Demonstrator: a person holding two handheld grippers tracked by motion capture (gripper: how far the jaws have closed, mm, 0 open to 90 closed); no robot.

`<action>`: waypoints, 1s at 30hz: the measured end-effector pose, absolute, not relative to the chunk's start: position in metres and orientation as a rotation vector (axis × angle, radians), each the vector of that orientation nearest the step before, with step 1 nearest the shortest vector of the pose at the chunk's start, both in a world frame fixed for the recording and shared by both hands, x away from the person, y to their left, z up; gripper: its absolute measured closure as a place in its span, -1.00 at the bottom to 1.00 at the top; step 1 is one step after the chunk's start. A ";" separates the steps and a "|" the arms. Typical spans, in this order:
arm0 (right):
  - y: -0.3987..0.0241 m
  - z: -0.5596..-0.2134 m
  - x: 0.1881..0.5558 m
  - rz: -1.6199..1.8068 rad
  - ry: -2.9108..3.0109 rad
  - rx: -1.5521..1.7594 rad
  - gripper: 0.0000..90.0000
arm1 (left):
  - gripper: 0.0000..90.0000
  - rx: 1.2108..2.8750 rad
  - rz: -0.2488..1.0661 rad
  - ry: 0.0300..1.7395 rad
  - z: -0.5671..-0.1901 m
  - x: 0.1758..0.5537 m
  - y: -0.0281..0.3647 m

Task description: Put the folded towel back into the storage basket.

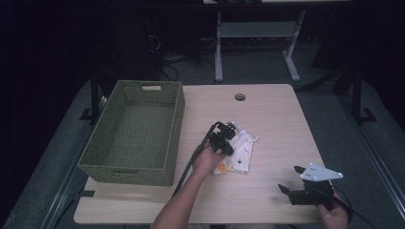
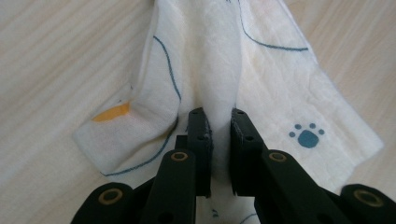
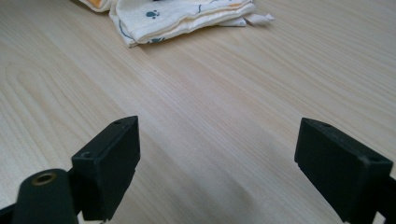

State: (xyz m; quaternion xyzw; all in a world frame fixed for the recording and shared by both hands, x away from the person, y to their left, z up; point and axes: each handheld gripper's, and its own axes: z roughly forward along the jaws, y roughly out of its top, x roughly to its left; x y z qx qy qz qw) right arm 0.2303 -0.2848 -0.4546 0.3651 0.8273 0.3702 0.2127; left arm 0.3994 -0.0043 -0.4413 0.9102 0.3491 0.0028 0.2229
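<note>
From the high view, my left gripper [image 1: 228, 136] sits on the white cloth [image 1: 241, 155] mid-surface, beside the green basket [image 1: 136, 164]; the cloth's far edge is hidden under my hand. Left gripper view: fingers [image 2: 200, 135] pinched shut on a raised fold, so I'd say grab's done and a lift comes next. Right gripper view: fingers [image 3: 109, 163] wide open, holding nothing, cloth [image 3: 182, 16] cut off up top.

Black handheld grippers, bare forearms

The left gripper [image 1: 228, 135] trails a black cable; the right gripper [image 1: 290, 179] carries a grey three-cornered plate; brass-ringed pivots mark the jaw arms.
</note>
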 end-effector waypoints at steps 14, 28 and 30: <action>-0.284 -0.457 0.232 1.035 2.293 1.032 -0.70 | 0.84 2.405 -0.003 0.888 -0.417 0.380 0.017; -0.289 -0.458 0.234 1.036 2.280 1.063 -0.70 | 0.83 2.198 -0.192 0.881 -0.392 0.367 0.053; -0.289 -0.457 0.234 1.035 2.278 1.065 -0.70 | 0.83 2.179 -0.211 0.875 -0.389 0.366 0.058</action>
